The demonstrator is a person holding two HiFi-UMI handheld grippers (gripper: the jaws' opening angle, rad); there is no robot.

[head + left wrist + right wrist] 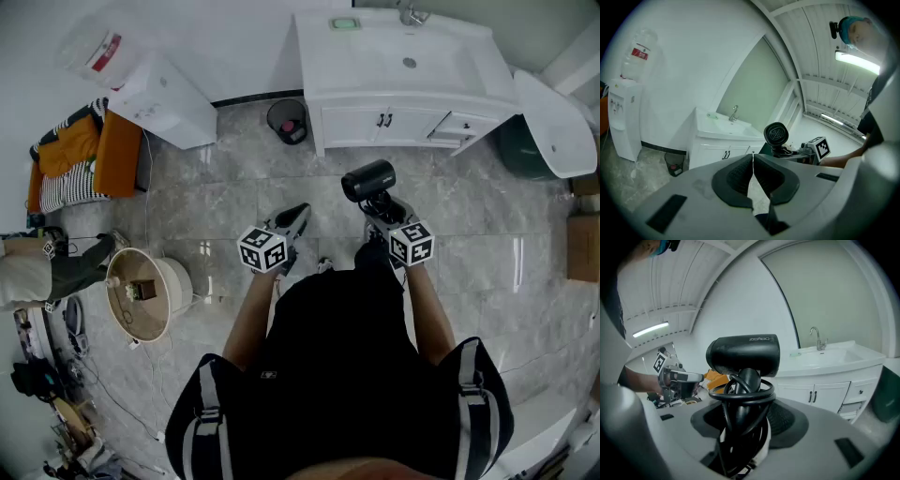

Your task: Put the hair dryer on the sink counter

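Observation:
A black hair dryer [367, 179] [743, 355] [776, 134] with its cord coiled round the handle stands upright in my right gripper [380, 208] [743, 427], whose jaws are shut on the handle and cord. My left gripper [298, 217] [753, 176] is shut with nothing in it, held beside the right one above the tiled floor. The white sink counter [441, 70] [723, 127] [834, 359] with basin and faucet [817, 339] stands ahead, some way off from both grippers.
A black waste bin [287, 120] sits left of the cabinet. A white water dispenser [155, 89] [622, 112] stands at the left wall. A round basket [141, 292] and a striped and orange bundle [70, 155] lie on the floor at left. A green bin [520, 150] is right of the cabinet.

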